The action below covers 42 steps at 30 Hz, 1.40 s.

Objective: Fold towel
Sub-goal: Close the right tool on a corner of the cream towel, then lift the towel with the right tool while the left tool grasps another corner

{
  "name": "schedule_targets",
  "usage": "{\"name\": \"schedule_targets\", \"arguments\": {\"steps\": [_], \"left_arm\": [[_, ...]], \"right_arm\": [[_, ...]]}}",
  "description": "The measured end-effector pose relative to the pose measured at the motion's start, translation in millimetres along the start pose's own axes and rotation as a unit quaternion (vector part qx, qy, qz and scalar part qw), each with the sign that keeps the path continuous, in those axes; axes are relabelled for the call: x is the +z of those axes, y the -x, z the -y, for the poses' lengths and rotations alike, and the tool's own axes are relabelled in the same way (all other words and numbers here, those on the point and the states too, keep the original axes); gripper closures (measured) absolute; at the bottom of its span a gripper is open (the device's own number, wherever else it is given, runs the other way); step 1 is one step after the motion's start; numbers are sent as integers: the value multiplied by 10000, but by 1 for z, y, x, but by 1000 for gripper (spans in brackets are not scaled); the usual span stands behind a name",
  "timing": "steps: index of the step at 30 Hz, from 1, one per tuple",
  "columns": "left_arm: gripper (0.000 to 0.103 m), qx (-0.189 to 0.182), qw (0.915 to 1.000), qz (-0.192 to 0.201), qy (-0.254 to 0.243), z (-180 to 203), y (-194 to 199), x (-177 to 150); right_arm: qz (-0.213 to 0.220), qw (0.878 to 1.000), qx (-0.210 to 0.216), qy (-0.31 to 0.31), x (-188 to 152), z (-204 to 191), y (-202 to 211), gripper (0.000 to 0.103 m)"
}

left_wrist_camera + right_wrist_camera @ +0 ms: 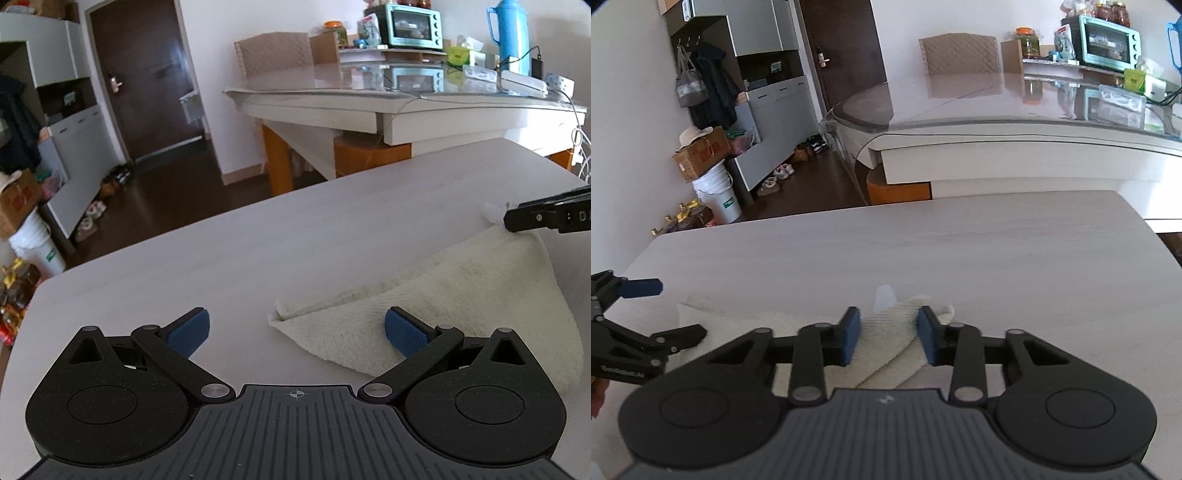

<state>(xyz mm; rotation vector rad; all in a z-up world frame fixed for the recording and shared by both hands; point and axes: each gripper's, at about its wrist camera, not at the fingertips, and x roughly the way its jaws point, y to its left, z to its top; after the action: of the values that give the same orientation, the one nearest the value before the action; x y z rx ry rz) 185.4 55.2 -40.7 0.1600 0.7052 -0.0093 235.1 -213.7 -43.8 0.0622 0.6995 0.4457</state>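
A cream towel point(436, 306) lies partly folded on the pale table point(258, 251). My left gripper point(297, 330) is open above the towel's near left corner, its right blue pad over the cloth and its left pad over bare table. In the left wrist view my right gripper point(511, 221) pinches the towel's far corner and lifts it into a peak. In the right wrist view my right gripper point(888, 334) has its blue pads partly closed around a bunched towel corner point(908, 317). The left gripper point(646, 310) shows open at the left edge.
The table's far edge point(886, 210) drops to a dark floor. Beyond it stands a glass-topped dining table point(406, 99) with a teal oven point(413, 26), a blue thermos point(511, 37) and a chair point(275, 55). Boxes and a bucket point(716, 192) stand far left.
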Motion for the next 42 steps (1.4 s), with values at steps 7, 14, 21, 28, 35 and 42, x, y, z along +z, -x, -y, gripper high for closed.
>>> {"name": "schedule_targets", "arguments": {"steps": [7, 14, 21, 28, 35, 42], "left_arm": [[0, 321, 9985, 314, 319, -25, 31, -3], [0, 999, 9919, 288, 731, -75, 69, -26], [0, 1031, 9911, 178, 823, -84, 89, -49], [0, 197, 9969, 291, 703, -68, 86, -44], [45, -675, 9971, 75, 346, -34, 51, -24], [80, -900, 9959, -39, 78, -19, 30, -22]], "right_arm": [[471, 9977, 362, 331, 7, -24, 41, 94], [57, 9613, 2385, 1377, -26, -110, 90, 94], [-746, 9241, 2985, 2266, -75, -172, 86, 71], [-146, 9470, 2640, 1824, -52, -144, 105, 55], [39, 9802, 1563, 1216, -38, -89, 92, 52], [-67, 9859, 1416, 891, -39, -68, 71, 51]]}}
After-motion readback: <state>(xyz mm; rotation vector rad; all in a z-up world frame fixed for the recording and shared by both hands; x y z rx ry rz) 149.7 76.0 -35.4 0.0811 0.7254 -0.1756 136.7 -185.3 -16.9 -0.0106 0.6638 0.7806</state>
